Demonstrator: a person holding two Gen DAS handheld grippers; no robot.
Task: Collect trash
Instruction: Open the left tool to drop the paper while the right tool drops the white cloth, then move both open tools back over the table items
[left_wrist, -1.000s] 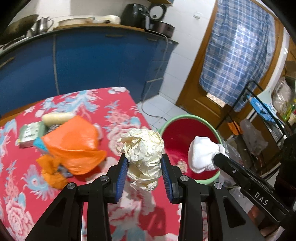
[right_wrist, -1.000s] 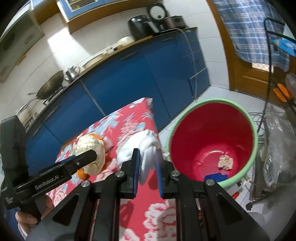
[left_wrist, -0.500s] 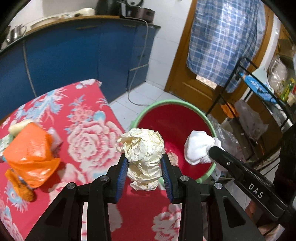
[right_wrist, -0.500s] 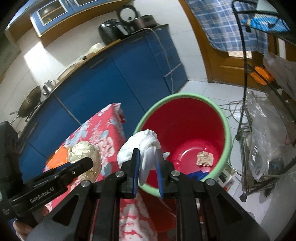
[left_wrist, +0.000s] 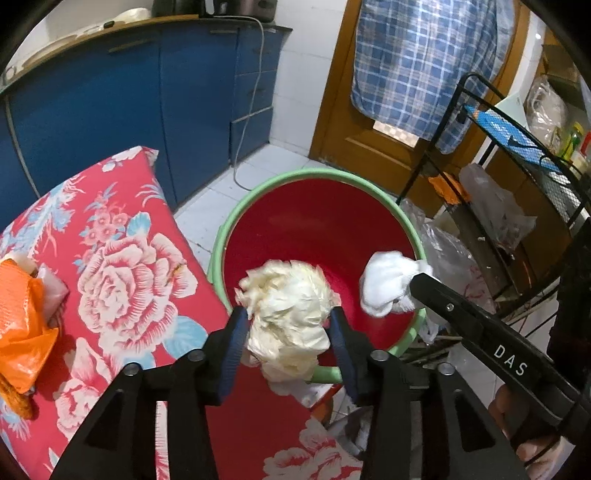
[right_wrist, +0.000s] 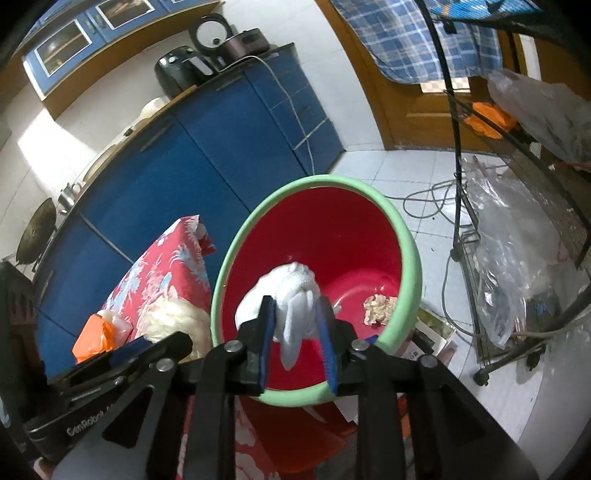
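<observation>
Crumpled cream paper ball (left_wrist: 290, 317) sits between the left gripper (left_wrist: 288, 339) jaws, white cloth wad (right_wrist: 293, 302) between the right gripper (right_wrist: 295, 332) jaws, both pairs just widened, over the red green-rimmed bucket (right_wrist: 314, 182) beyond: release looks underway.

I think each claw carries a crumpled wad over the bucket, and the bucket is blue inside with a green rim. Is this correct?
Not quite: the bucket is red inside, not blue, as the right wrist view shows. The rest stands: the left claw carries a cream paper wad, the right claw a white wad.
</observation>
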